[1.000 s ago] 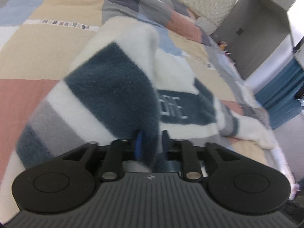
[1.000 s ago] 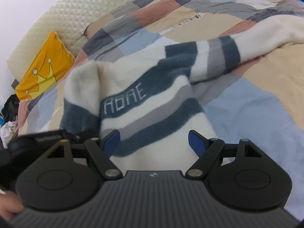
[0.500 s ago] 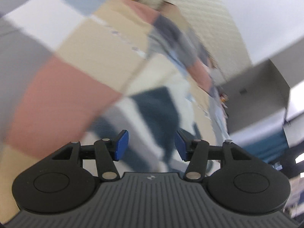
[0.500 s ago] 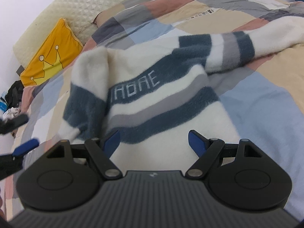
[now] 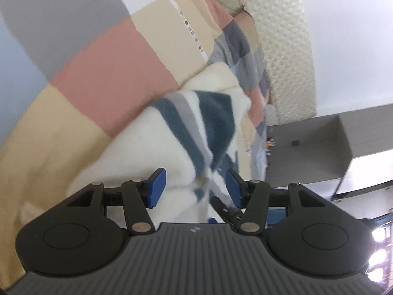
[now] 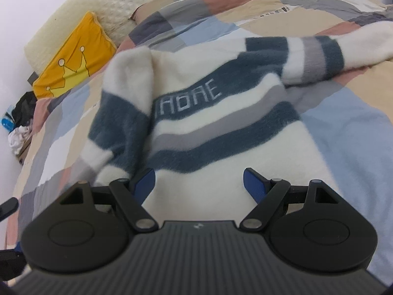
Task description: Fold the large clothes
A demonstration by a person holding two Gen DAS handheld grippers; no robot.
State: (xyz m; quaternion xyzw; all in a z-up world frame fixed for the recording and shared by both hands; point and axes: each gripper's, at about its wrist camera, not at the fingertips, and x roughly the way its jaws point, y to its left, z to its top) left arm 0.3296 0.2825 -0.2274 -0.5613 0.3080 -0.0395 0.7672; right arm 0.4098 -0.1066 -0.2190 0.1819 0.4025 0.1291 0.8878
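Left gripper now with jaws apart, nothing pinched between the blue pads — a second ago clamped on the folded sleeve of the fleece sweater, since then released and swung away with a strong roll, so the left wrist view sits tilted, bedspread at upper left, headboard at upper right. Sweater in that view at centre frame, just ahead of the spread fingers, not touched by them as far as can be told through the blur. Right gripper unchanged: jaws wide, empty, hovering over the white hem area at lower centre of the right wrist view. In that view, near sleeve laid across the body at centre left, covering the start of the lettering; far sleeve stretched out toward upper right, not yet folded in. Yellow pillow at upper left, well apart from the garment. Judgement: first sleeve fold placed and let go — one step done. Remaining: second sleeve in, then body doubled over. Likely next grasp on the far sleeve; risk of the loosely laid near sleeve sliding back off the thick fleece.
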